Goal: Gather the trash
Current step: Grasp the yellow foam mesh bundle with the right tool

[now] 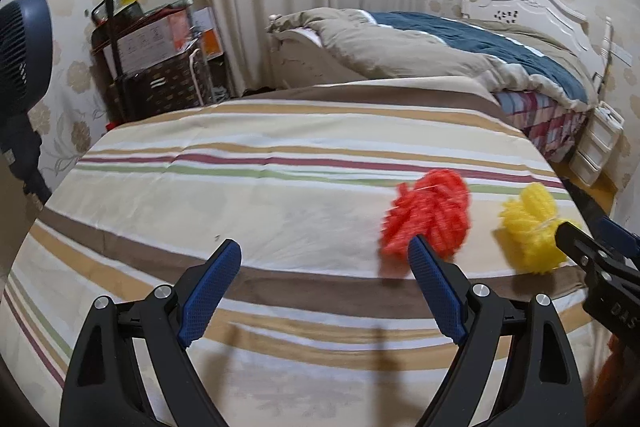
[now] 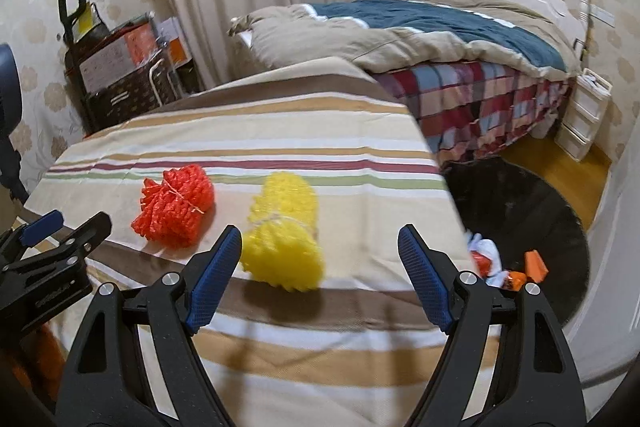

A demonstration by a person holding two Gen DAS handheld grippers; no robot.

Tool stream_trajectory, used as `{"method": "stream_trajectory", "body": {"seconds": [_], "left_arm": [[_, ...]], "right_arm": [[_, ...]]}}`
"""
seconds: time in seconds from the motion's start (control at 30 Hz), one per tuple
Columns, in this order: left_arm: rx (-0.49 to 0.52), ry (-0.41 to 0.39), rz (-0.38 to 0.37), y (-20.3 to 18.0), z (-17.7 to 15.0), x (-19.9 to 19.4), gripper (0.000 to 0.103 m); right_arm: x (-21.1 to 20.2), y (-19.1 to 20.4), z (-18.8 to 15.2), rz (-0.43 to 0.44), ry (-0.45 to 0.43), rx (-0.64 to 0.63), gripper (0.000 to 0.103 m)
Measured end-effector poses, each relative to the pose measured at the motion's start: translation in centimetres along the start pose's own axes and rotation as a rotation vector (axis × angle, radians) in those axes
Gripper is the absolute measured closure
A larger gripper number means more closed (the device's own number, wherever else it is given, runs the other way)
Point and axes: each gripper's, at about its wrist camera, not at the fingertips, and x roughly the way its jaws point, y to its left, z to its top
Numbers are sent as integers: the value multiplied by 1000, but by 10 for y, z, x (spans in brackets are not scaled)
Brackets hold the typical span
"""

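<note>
A red mesh bundle (image 1: pixel 428 215) (image 2: pixel 176 205) and a yellow mesh bundle (image 1: pixel 530 227) (image 2: pixel 284 233) lie side by side on the striped cloth (image 1: pixel 240 195) (image 2: pixel 280 143). My left gripper (image 1: pixel 324 251) hovers open above the cloth, its right finger just in front of the red bundle, nothing between the pads. My right gripper (image 2: pixel 320 237) is open too, with the yellow bundle just beyond its left finger. Each gripper shows at the edge of the other's view: the right gripper's fingers (image 1: pixel 592 251) by the yellow bundle, and the left gripper's fingers (image 2: pixel 80 231) near the red one.
A black bin (image 2: pixel 520 227) stands on the floor right of the striped surface, with several scraps (image 2: pixel 500 267) inside. Behind is a bed (image 2: pixel 440 39) with a checked skirt, white drawers (image 2: pixel 580 115), a cart of boxes (image 1: pixel 152 59) and a blue fan (image 1: pixel 24 51).
</note>
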Motion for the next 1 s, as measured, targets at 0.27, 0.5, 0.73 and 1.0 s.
{"method": "stream_trajectory", "body": {"seconds": [0.27,0.5,0.73,1.0], "left_arm": [[-17,21,-8,7,-5,5,18],[-2,32,-54,-4,-7,12,18],[54,3,-111,-26,-6,11,18],[89,7,-127,-48,3,21,18]], "right_arm": [[41,15,5,3,103,-13,43],[49,8,3,8,138,1,60],[42,-14,-1,-33,133,34,61],[36,-25,-5,-37,127,47,61]]}}
